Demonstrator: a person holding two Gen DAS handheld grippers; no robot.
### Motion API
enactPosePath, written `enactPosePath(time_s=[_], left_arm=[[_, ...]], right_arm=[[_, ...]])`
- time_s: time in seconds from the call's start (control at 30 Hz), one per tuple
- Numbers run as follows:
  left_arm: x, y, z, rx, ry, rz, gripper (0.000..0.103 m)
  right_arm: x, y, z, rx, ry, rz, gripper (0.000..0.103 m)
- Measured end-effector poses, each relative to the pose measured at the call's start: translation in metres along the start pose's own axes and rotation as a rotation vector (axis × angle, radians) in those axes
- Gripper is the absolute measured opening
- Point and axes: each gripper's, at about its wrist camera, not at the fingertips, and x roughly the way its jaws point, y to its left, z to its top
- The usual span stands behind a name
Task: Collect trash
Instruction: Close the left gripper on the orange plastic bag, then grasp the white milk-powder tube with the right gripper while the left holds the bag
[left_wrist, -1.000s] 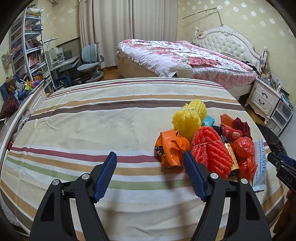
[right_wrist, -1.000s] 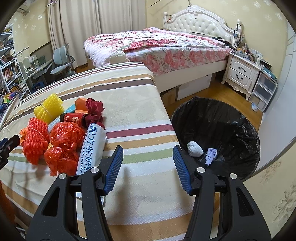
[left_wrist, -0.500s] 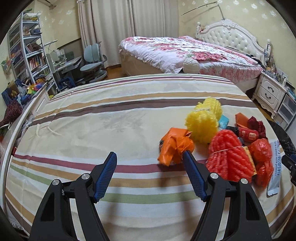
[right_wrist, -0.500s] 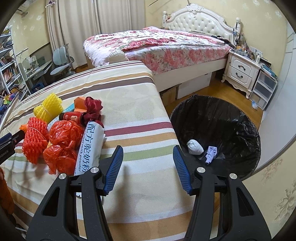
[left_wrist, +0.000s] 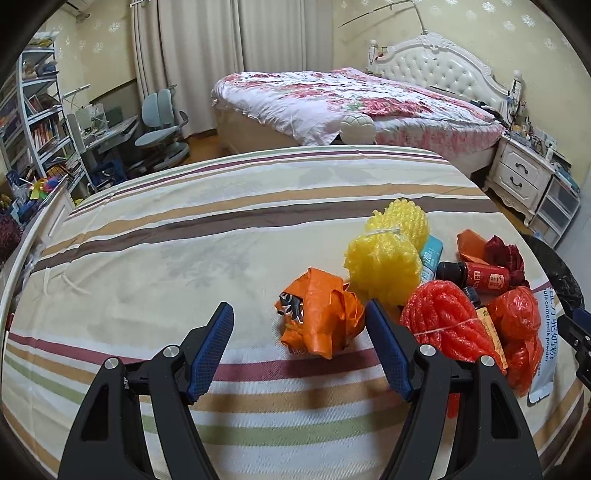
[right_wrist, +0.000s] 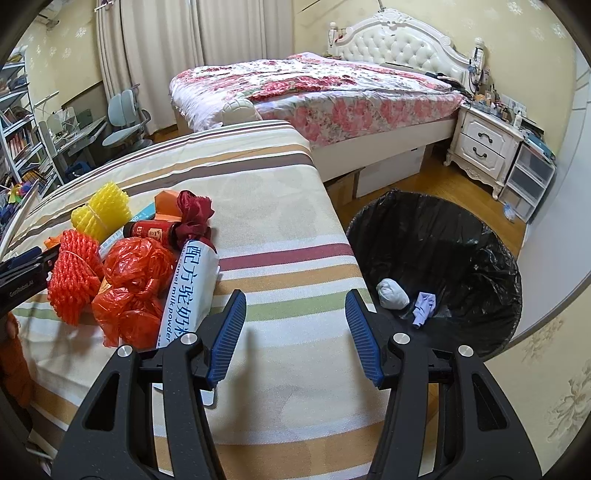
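Both tongs, left tongs (left_wrist: 299, 350) and right tongs (right_wrist: 293, 332), are gaping empty; two scraps are lying in the bin (right_wrist: 491, 236) at three o'clock; the trash pile (right_wrist: 129, 258) is waiting on the striped bench (right_wrist: 288, 387) at ten o'clock.

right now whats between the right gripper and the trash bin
Nothing in the right wrist view: beyond the right gripper there is only bare striped bedsheet, then its edge and the black-lined trash bin.

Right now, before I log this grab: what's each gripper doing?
Left gripper: open, holding nothing, orange wrapper ahead between its jaws.
Right gripper: open, empty.
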Motion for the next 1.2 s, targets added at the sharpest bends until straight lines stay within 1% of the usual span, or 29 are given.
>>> enactPosePath(time_s=[0.03, 0.07, 0.1, 0.13, 0.3, 0.53, 0.8, 0.9, 1.2], left_arm=[[0.001, 0.000, 0.000, 0.003, 0.003, -0.003, 0.057], [0.001, 0.000, -0.001, 0.008, 0.009, -0.007, 0.054], [0.002, 0.001, -0.002, 0.013, 0.016, -0.013, 0.047], [0.003, 0.001, -0.003, 0.017, 0.022, -0.023, 0.045], [-0.001, 0.002, -0.009, 0.018, 0.011, -0.022, 0.045], [-0.015, 0.014, -0.021, -0.031, 0.003, 0.002, 0.045], [-0.033, 0.032, -0.028, -0.074, -0.026, 0.038, 0.045], [-0.036, 0.034, -0.029, -0.078, -0.035, 0.045, 0.045], [-0.034, 0.030, -0.039, -0.082, -0.014, 0.027, 0.045]], right_arm=[[0.000, 0.001, 0.001, -0.001, 0.000, 0.001, 0.055], [0.000, 0.001, 0.001, -0.002, 0.000, 0.002, 0.055], [0.000, 0.002, 0.001, -0.004, 0.002, 0.003, 0.055], [0.001, 0.002, 0.002, -0.005, 0.003, 0.004, 0.055], [0.001, 0.006, 0.002, -0.010, 0.008, 0.009, 0.055], [-0.004, 0.015, -0.001, -0.028, 0.004, 0.029, 0.055], [-0.018, 0.025, 0.003, -0.030, -0.038, 0.044, 0.055], [-0.021, 0.029, 0.003, -0.036, -0.041, 0.049, 0.055], [-0.008, 0.043, -0.007, -0.074, 0.014, 0.055, 0.054]])
